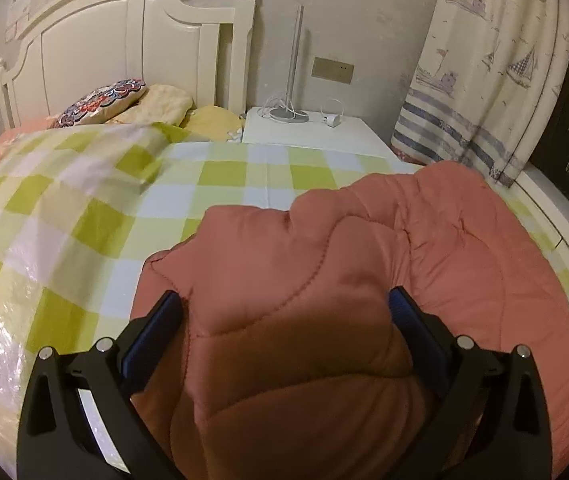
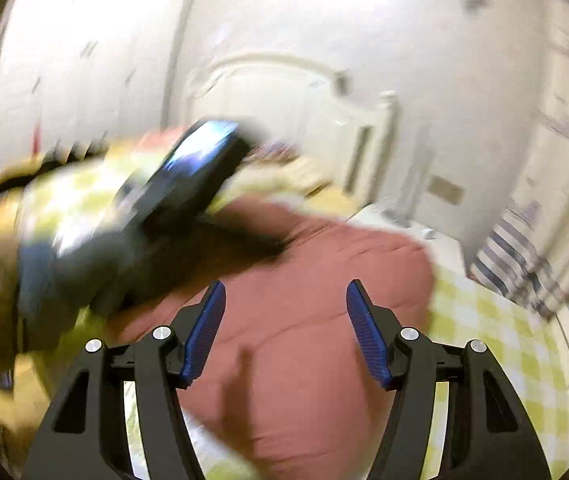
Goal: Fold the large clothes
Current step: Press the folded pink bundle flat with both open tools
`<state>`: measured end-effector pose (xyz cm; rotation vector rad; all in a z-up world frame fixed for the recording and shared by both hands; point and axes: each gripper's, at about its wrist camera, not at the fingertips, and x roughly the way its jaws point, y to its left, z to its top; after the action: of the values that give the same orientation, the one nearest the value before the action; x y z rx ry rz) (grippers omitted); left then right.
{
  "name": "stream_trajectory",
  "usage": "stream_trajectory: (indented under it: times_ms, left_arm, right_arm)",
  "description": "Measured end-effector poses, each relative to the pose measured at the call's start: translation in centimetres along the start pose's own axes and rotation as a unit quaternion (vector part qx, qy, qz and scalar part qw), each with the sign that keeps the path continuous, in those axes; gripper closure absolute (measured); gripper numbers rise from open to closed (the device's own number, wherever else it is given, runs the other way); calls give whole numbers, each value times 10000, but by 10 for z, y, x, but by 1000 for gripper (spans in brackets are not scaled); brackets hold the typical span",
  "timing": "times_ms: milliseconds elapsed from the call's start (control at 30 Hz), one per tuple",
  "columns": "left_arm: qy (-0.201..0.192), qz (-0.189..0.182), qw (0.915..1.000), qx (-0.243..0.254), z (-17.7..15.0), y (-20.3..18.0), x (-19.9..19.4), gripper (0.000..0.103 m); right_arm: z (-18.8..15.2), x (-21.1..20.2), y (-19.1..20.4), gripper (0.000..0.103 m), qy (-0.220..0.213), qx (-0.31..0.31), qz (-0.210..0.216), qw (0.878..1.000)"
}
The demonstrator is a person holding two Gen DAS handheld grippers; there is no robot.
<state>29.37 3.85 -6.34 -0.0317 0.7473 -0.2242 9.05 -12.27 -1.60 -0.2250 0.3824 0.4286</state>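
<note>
We see no container in either view, only the pink quilted jacket (image 1: 364, 248) spread over the green-and-white checked bedsheet (image 1: 84, 220).

In the left wrist view the left gripper (image 1: 284, 304) stands wide, and a thick padded fold of the jacket fills the gap between its blue pads (image 1: 398, 304); we cannot tell whether the pads press the cloth or only flank it. This view alone shows the white headboard (image 1: 124, 52), the embroidered cushion (image 1: 100, 102) resting against yellow pillows (image 1: 164, 104), the white nightstand (image 1: 312, 132) with a lamp base (image 1: 288, 116) and a charger (image 1: 332, 120) on it, and the sailboat curtain (image 1: 484, 72).

The right wrist view is blurred. The right gripper (image 2: 286, 308) is spread wide with nothing between its fingers, hovering above the jacket (image 2: 324, 280), which lies below and ahead of it. Only here do we see the left gripper's dark body (image 2: 172, 200) over the jacket's far left part.
</note>
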Motion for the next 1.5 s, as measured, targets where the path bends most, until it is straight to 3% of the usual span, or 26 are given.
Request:
stream_trajectory:
  times_ms: [33, 100, 167, 200, 300, 400, 433, 567, 633, 700, 733, 767, 833, 900, 967, 1033, 1133, 1200, 1300, 1333, 1400, 1500]
  left_arm:
    - [23, 3, 10000, 6, 0, 0, 1, 2]
    - [28, 57, 10000, 62, 0, -3, 1, 2]
    - [14, 131, 9997, 195, -2, -7, 0, 2]
    - [-1, 149, 9996, 256, -3, -9, -1, 2]
    - [-11, 274, 9989, 386, -4, -12, -1, 2]
    - [-17, 327, 9986, 425, -4, -13, -1, 2]
    - [-7, 303, 9988, 395, -4, -12, -1, 2]
    - [-41, 309, 9989, 361, -5, -11, -3, 2]
    - [-78, 371, 9985, 397, -6, -12, -5, 2]
    - [-69, 359, 9986, 390, -6, -12, -5, 2]
    - [-56, 394, 9985, 371, -6, -12, -5, 2]
    - [-30, 413, 9985, 349, -6, -11, -5, 2]
    - [25, 330, 9989, 318, -8, -8, -4, 2]
    - [21, 310, 9990, 321, -9, -7, -5, 2]
    - [-18, 402, 9985, 378, -10, -11, -8, 2]
    - [-45, 427, 9983, 389, -10, -10, -8, 2]
    - [-45, 386, 9986, 355, -9, -8, -8, 2]
    - [-37, 368, 9987, 338, -9, -6, -8, 2]
    - [-28, 418, 9986, 326, -8, -5, -7, 2]
    - [0, 433, 9985, 320, -8, -4, -6, 2]
    - [16, 354, 9990, 288, -8, -1, -5, 2]
    - [-31, 377, 9987, 344, -8, -1, -5, 2]
  right_arm:
    - [4, 0, -16, 51, -33, 343, 93, 9994]
    - [3, 12, -31, 55, 122, 614, 242, 9977]
    - [-24, 49, -17, 56, 988, 156, 81, 9950]
    - [-42, 61, -3, 55, 1120, -255, -145, 9933]
    - [-46, 59, -14, 55, 1078, 67, 14, 9942]
    - [-32, 51, -18, 56, 1197, -271, 218, 9922]
    - [-20, 52, -33, 56, 1165, -302, 254, 9924]
    - [23, 62, -95, 56, 640, 78, -270, 9976]
    - [37, 84, -117, 56, 570, 462, -173, 9972]
    - [29, 119, -118, 56, 1107, 420, -55, 9930]
    - [8, 157, -115, 55, 1947, 365, 325, 9796]
    - [-6, 169, -113, 55, 2118, 459, 509, 9749]
    - [-15, 167, -120, 55, 1831, 734, 667, 9781]
    - [-8, 162, -122, 55, 1895, 652, 619, 9778]
    - [9, 158, -121, 55, 1967, 353, 436, 9789]
    - [35, 152, -131, 55, 1615, 328, 142, 9862]
    - [60, 160, -148, 55, 1248, 629, 76, 9901]
    - [62, 188, -151, 55, 1459, 602, 98, 9874]
    - [29, 253, -137, 54, 2554, 150, 140, 9666]
    - [20, 261, -141, 53, 2576, 352, 298, 9652]
    - [15, 261, -154, 49, 2583, 725, 124, 9633]
    - [18, 240, -146, 44, 2354, 494, -255, 9703]
